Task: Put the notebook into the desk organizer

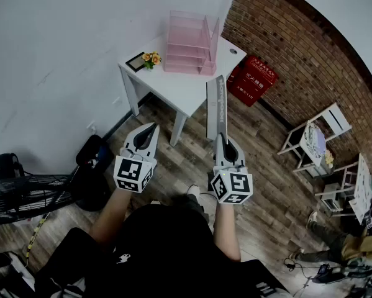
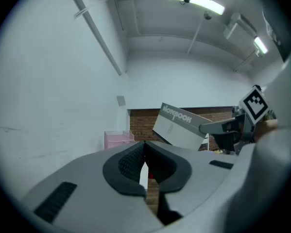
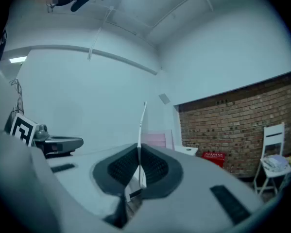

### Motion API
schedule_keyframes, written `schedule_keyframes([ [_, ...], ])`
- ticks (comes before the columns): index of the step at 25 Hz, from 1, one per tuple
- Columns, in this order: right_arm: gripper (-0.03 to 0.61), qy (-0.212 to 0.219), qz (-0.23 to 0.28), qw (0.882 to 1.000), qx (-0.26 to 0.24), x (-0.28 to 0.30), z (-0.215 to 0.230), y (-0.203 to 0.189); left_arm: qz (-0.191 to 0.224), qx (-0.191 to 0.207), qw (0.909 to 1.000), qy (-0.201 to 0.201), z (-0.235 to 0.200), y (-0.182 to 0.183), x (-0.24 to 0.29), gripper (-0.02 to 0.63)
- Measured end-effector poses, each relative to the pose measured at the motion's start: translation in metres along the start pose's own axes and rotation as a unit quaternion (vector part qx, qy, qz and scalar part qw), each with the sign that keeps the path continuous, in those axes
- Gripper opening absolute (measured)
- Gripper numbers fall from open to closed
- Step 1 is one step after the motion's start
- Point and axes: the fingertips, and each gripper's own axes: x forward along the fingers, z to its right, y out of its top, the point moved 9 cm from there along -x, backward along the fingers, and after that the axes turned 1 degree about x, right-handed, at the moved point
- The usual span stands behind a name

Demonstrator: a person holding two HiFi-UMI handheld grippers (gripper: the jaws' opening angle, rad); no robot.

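The right gripper (image 3: 138, 149) is clamped tight on one edge of the notebook (image 1: 217, 107), which sticks straight out of its jaws, edge-on. The left gripper (image 1: 152, 128) has its jaws together on nothing. Both are held short of the white table (image 1: 179, 89), the notebook's far end just reaching the table's near corner. The pink desk organizer (image 1: 189, 42) stands at the table's far side, and a small flower pot (image 1: 151, 59) sits at the table's left corner.
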Motion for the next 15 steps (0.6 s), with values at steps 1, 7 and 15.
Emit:
schedule_keyframes([
  [1, 0.011, 0.0, 0.0, 1.0, -0.001, 0.001, -0.001, 0.0, 0.001, 0.0, 1.0, 0.0, -0.001, 0.0, 0.001, 0.003],
  [7, 0.011, 0.0, 0.011, 1.0, 0.006, 0.002, -0.004, -0.001, 0.005, 0.005, 1.0, -0.007, -0.005, 0.002, 0.002, 0.003],
  [15, 0.011, -0.002, 0.015, 1.0, 0.021, 0.004, -0.013, -0.002, 0.003, 0.006, 0.9999, -0.015, -0.011, 0.001, -0.003, 0.003],
])
